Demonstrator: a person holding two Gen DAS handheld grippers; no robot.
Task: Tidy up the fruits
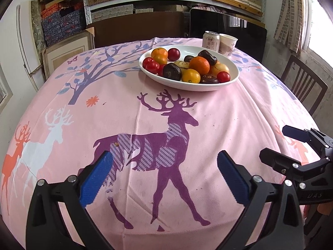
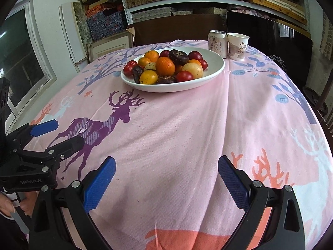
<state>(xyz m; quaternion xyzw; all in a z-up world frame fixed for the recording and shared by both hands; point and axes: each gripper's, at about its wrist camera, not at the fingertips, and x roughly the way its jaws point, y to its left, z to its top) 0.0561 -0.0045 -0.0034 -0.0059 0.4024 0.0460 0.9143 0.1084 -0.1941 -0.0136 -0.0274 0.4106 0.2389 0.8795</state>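
A table (image 1: 239,125) in a pink deer-print cloth holds a white bowl (image 1: 233,66) with all the fruits (image 1: 188,65) piled inside, none loose, fitting either stage, while left gripper (image 1: 164,179) and right gripper (image 2: 166,180) hover near, spread wide, empty.

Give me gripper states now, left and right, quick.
Left gripper: open, holding nothing, above the pink tablecloth.
Right gripper: open, holding nothing, short of the fruit plate.

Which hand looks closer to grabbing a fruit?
Probably left, marginally: both the left gripper and right gripper hang open and empty, but the fruit plate lies slightly more straight ahead of the left.
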